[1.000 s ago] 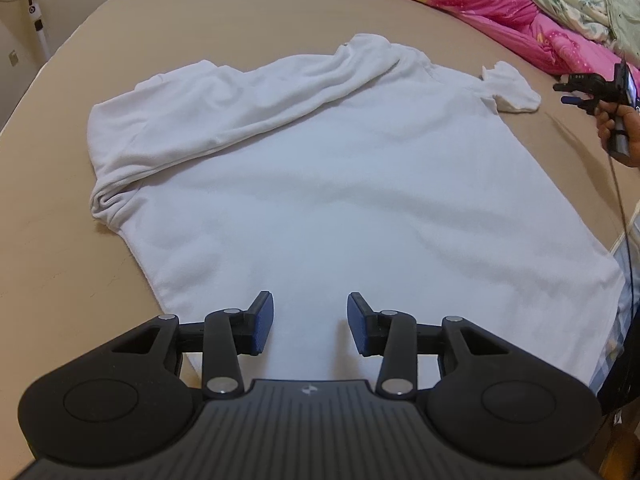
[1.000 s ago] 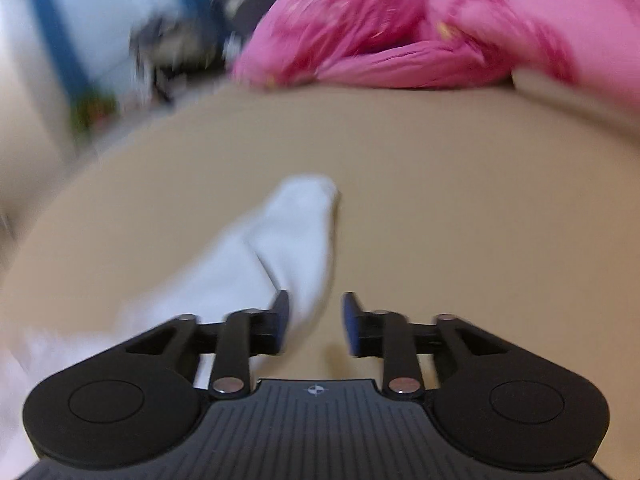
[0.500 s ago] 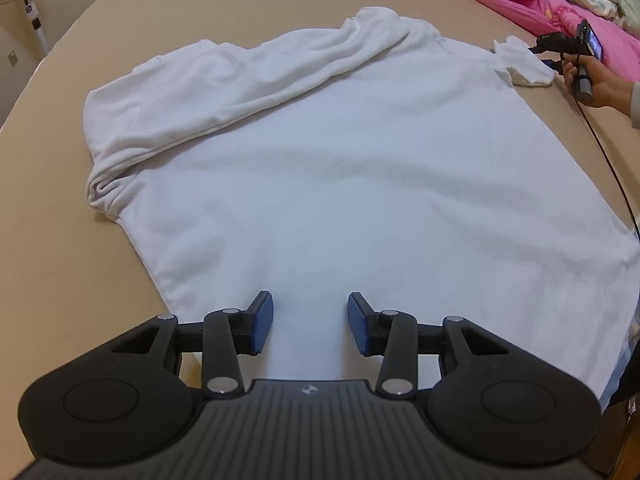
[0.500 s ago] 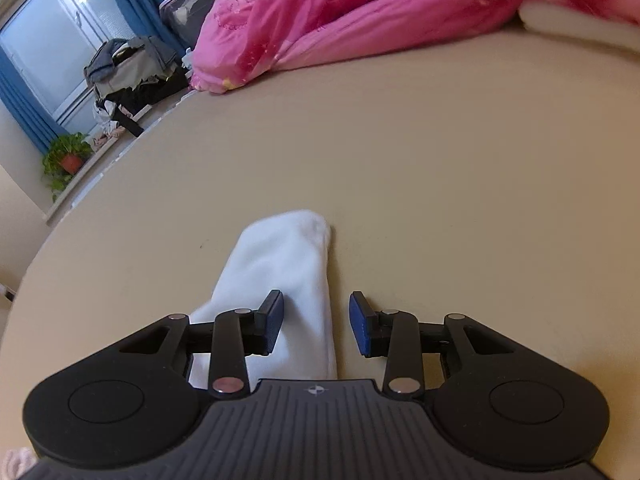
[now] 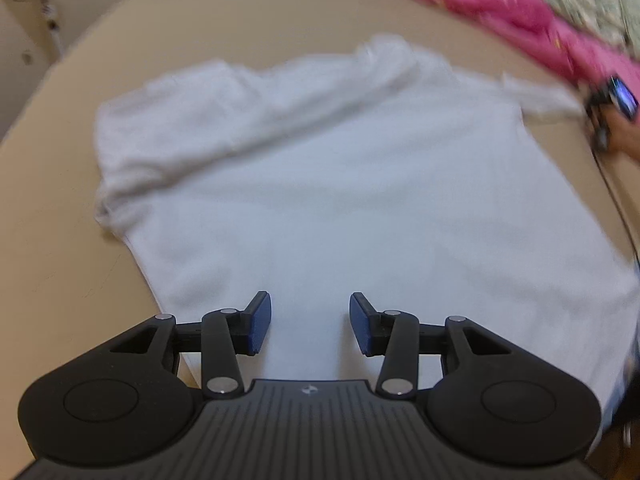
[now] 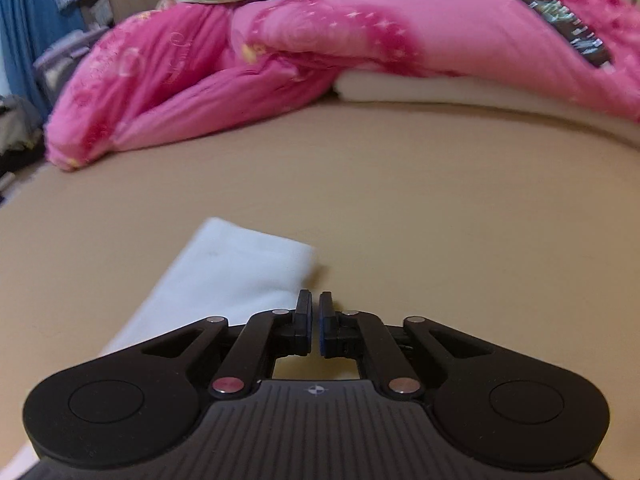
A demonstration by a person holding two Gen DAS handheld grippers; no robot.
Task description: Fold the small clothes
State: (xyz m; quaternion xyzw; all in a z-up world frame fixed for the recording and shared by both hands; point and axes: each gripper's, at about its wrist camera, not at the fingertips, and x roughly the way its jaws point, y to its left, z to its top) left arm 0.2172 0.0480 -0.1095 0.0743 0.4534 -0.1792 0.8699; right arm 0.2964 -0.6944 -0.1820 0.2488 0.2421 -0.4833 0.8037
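- The right gripper (image 6: 314, 322) has just been closing its jaws; they now stand almost together beside the right edge of the white sleeve (image 6: 236, 276), with only a sliver of gap. Whether any cloth sits between the pads I cannot tell; the sleeve's hem lies just left of them.
- The left gripper (image 5: 306, 324) hovers with its jaws apart over the bottom hem of the white shirt (image 5: 340, 200), holding nothing.
- The shirt lies spread on the tan bed surface (image 5: 52, 260); its left side is already turned in across the chest, while the right sleeve still points outward toward the pink quilt (image 6: 280, 52).
- In the left view, the person's hand (image 5: 622, 136) with the right gripper sits at that sleeve's tip, though blurred.
- The step in hand looks like taking the right sleeve to fold it inward.
- To do it well, make sure the pads actually bite the cuff, both layers, before lifting; a pinch beside the fabric gets nothing.
- Carry the sleeve low and straight across so the body of the shirt does not drag.
- The left gripper could press the hem to keep the shirt from sliding.
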